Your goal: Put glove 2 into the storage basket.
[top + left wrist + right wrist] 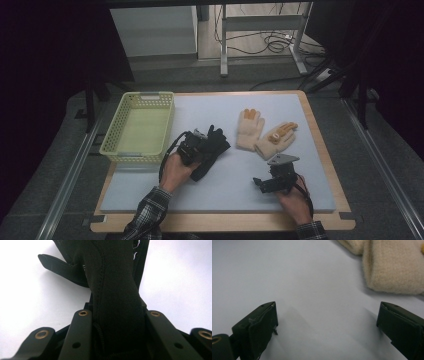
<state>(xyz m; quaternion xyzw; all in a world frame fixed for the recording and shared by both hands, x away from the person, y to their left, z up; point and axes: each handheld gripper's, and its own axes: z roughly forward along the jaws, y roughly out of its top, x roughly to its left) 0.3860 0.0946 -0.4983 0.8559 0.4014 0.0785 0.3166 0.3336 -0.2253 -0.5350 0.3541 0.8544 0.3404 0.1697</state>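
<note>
Near the mat's middle, the left gripper (pixel 196 146) clamped a limp black fabric glove (pixel 212 150) — the right gripper (pixel 265 184) stood open, empty. The glove's dangling fingers could have snagged the pale green plastic basket (pixel 112 136)'s rim — or the slack cloth slipped free.

The left gripper (pixel 200 145) pointed toward two o'clock, jaws clamped tight. The right gripper (pixel 260 184), at five o'clock, pointed toward nine o'clock, jaws spread wide.
</note>
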